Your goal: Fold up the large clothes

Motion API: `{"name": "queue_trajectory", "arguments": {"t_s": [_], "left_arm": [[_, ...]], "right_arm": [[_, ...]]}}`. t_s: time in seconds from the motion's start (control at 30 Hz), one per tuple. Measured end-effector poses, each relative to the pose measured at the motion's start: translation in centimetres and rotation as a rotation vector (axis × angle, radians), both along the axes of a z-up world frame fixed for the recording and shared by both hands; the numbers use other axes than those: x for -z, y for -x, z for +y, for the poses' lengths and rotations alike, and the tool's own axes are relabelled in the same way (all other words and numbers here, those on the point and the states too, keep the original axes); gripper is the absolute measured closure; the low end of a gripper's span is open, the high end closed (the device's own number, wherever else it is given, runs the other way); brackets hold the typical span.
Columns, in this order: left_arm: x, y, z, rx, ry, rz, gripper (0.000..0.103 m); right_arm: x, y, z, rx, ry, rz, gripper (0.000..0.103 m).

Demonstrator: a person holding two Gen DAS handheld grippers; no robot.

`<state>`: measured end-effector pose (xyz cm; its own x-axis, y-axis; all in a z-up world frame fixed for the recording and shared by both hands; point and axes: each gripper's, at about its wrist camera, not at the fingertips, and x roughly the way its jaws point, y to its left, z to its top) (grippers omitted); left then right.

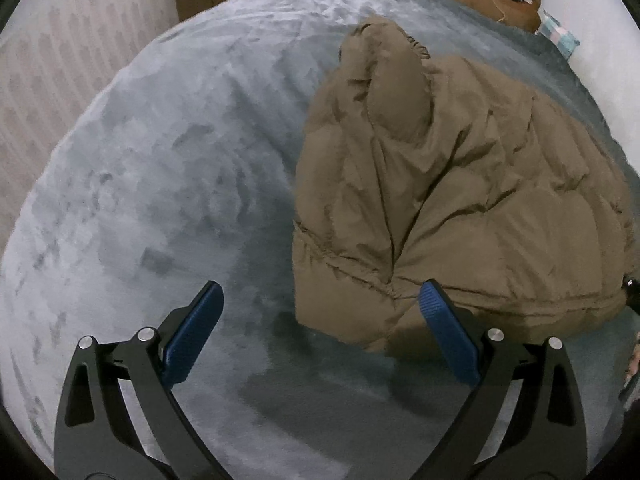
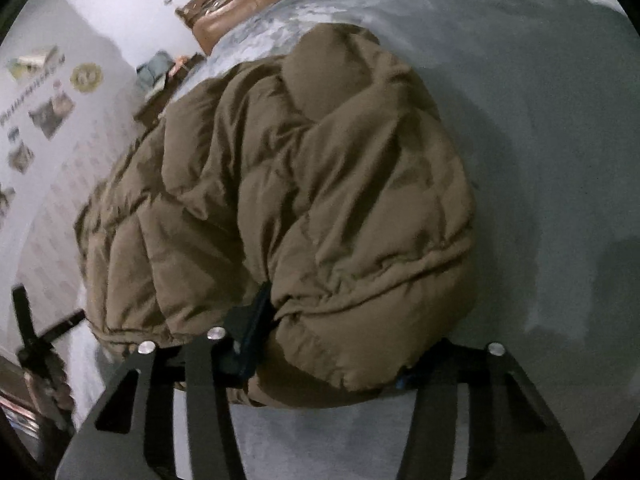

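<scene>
The brown jacket [image 1: 440, 184] lay heaped on the grey bed [image 1: 160, 184], the right tongs [image 2: 328, 360] clamped on its puffy hem and the left tongs [image 1: 320, 320] gaping empty beside it, so that slick padding could easily have slipped free mid-fold.

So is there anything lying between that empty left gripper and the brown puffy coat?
Nothing visible. The left gripper hangs open over bare grey blanket, with the coat just beside its right finger. The right gripper is already clamped on the coat's hem.
</scene>
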<state>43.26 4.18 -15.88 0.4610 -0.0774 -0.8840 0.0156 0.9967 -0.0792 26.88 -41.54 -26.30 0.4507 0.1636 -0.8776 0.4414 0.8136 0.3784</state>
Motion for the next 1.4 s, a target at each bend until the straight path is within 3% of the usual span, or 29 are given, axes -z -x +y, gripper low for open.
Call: {"name": "queue_trajectory", "arguments": {"t_s": [0.2,0.4,0.57,0.7,0.87,0.9,1.03,1.17,1.4], "left_arm": [[1.1,-0.9,1.9,0.013,0.188,0.057,0.005],[3.1,-2.2,3.3,-0.006,0.232,0.093,0.003],[5.3,-1.7,4.8,-0.035,0.353,0.100,0.003],[6.5,-2.0,5.1,-0.031,0.499,0.099,0.003],[6.9,-3.4,4.6,-0.041,0.526,0.095,0.004],[6.7,-3.7,4.9,-0.047,0.526,0.097,0.006],[5.9,-4.1,4.0,-0.022,0.449,0.120,0.029],[4.5,-4.1,1.5,0.056,0.250,0.100,0.045],[3.9,-4.5,-0.7,0.105,0.047,0.084,0.059]], "right_arm": [[-0.5,-0.9,0.8,-0.012,0.034,0.024,0.054],[-0.4,-0.3,0.3,-0.015,0.033,0.024,0.054],[0.0,0.2,0.2,-0.019,0.036,0.022,0.054],[0.0,0.1,0.3,-0.017,0.039,0.021,0.054],[0.1,-0.2,0.4,-0.026,0.039,0.025,0.054],[0.1,-0.3,0.4,-0.028,0.040,0.025,0.054],[0.0,-0.7,0.6,-0.032,0.041,0.029,0.054],[-0.2,-1.2,0.9,-0.035,0.049,0.038,0.054],[-0.9,-2.1,2.0,-0.073,0.098,0.058,0.055]]}}
